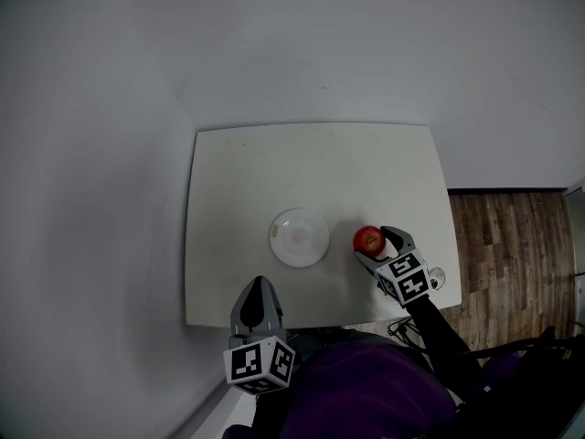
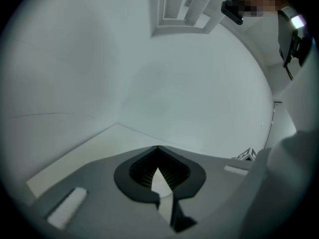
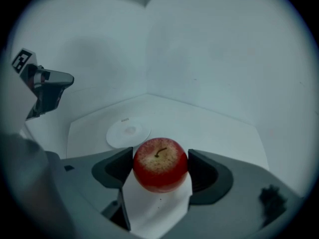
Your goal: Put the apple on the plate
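While the left gripper (image 1: 260,286) hangs at the near edge of the white table (image 1: 274,163), its fingers (image 2: 149,156) are pressed together with nothing between them. Right gripper (image 1: 377,246): fingers (image 3: 115,167) set against both sides of the red apple (image 1: 368,237), stem up. The apple sits just right of the white plate (image 1: 298,237), not touching it. Cannot tell whether the apple rests on the table or is lifted clear.

One apple (image 1: 368,238), one plate (image 1: 298,238), one table (image 1: 239,167), two claws: left claw (image 1: 260,288), right claw (image 1: 373,245).
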